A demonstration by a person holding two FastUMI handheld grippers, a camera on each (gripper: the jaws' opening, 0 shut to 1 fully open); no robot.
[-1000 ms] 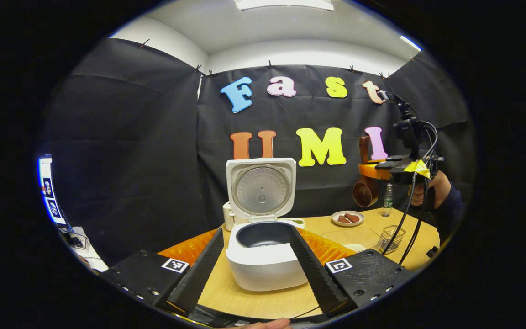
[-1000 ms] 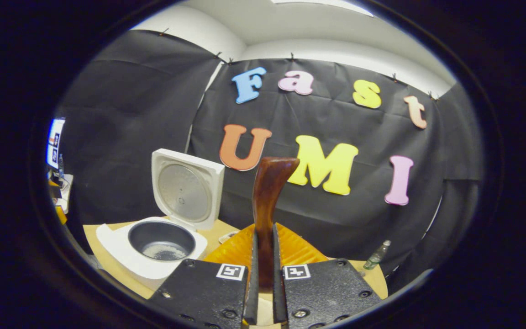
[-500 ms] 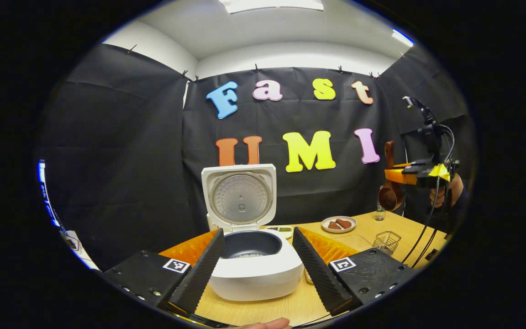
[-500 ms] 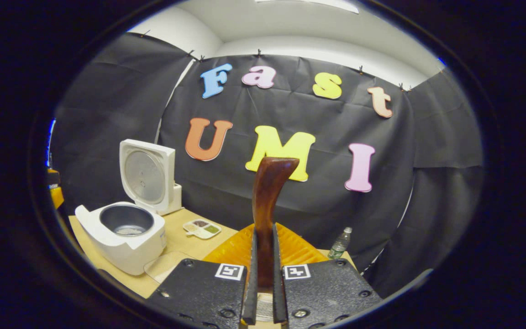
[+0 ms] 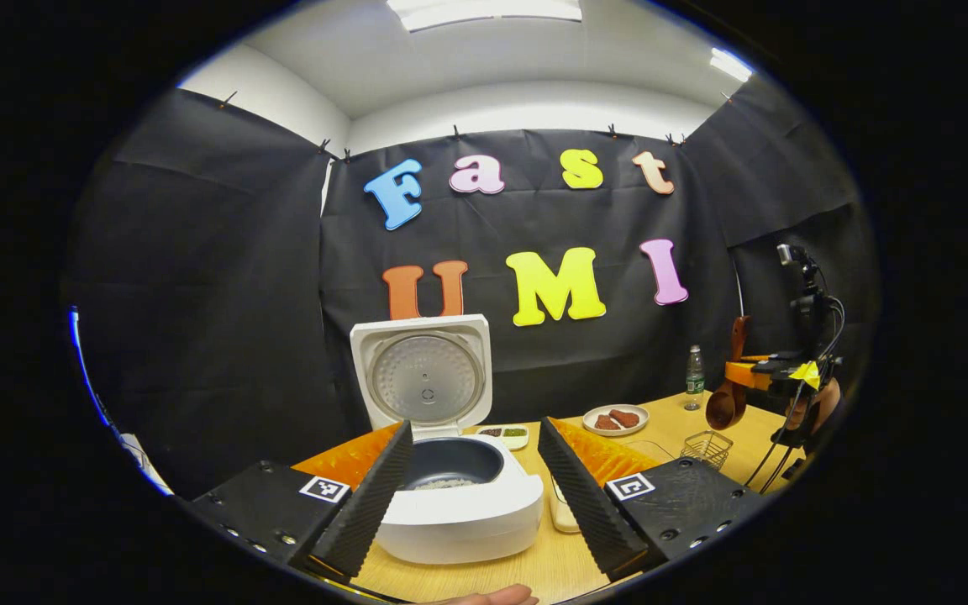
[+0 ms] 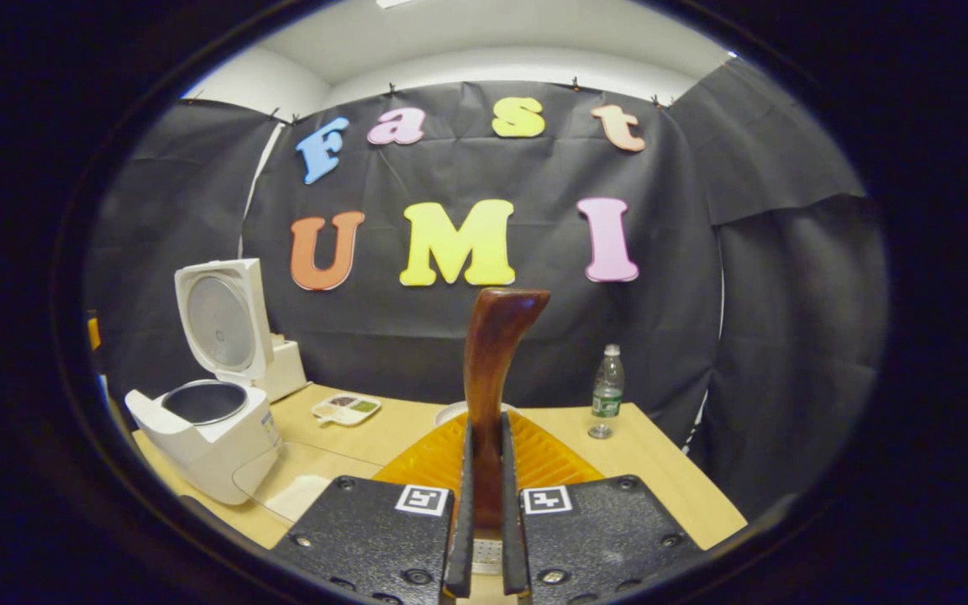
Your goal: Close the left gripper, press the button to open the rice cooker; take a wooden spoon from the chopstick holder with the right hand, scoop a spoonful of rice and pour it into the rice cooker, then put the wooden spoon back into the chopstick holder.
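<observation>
Left gripper [image 5: 474,479] stood wide, fingers spread to either side of the cooker [image 5: 459,504], touching nothing. Cooker sat on the table [image 5: 534,571] just ahead of it, lid [image 5: 423,376] upright and fully raised, dark inner pot [image 5: 450,464] exposed with a thin layer of rice [image 5: 444,483] at the bottom.

Right gripper [image 6: 484,538] was narrow, both fingers pressed on the handle of the spoon [image 6: 491,370]; handle rose upright between them, its flared end topmost. In the left gripper view the same gripper [image 5: 753,374] hung at far right above the table edge, a hand [image 5: 816,407] behind it, spoon [image 5: 728,395] hanging bowl-down beneath it. Bowl contents could not be made out.

Wire holder [image 5: 707,448] stood on the table below and slightly left of the spoon bowl, apart from it. Whether anything was inside it could not be told.

Other items: a plate [image 5: 614,420] with two brown pieces behind the holder; a small divided dish [image 5: 505,434] just right of the cooker lid; a bottle [image 5: 693,378] near the back wall. A clear container [image 5: 562,512] sat beside the cooker's right flank. In the right gripper view the cooker [image 6: 207,437] lay well left, dish [image 6: 346,408] between it and the spoon handle, bottle [image 6: 607,395] to the right.
</observation>
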